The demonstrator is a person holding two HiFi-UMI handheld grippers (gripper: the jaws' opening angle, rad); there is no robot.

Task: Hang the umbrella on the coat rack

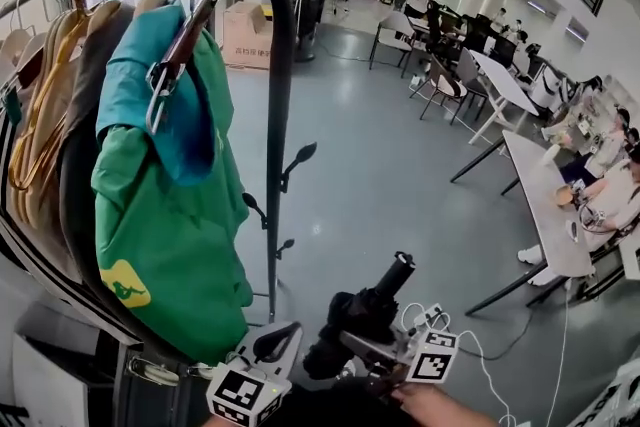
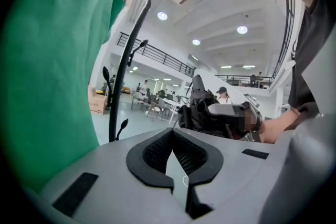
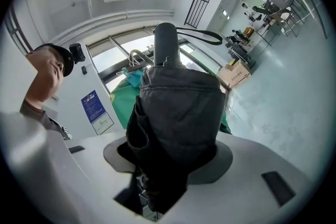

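A folded black umbrella (image 1: 365, 313) in its sleeve points up and away from me, and my right gripper (image 1: 347, 345) is shut on its body. In the right gripper view the umbrella (image 3: 176, 113) fills the jaws, its handle and strap loop (image 3: 202, 35) at the far end. The coat rack's black pole (image 1: 272, 165) stands just left of it, with small hooks (image 1: 300, 155) on its side. My left gripper (image 1: 275, 343) sits low beside the pole, jaws shut and holding nothing. In the left gripper view its pads (image 2: 157, 157) meet, with the pole (image 2: 123, 81) and the umbrella (image 2: 202, 110) beyond.
A green and teal garment (image 1: 170, 215) and several wooden hangers (image 1: 45, 105) hang from the rack's top bar, close on my left. Long tables (image 1: 545, 200) with chairs and seated people line the right. A cardboard box (image 1: 246, 35) stands behind; a power strip and cables (image 1: 432, 317) lie on the floor.
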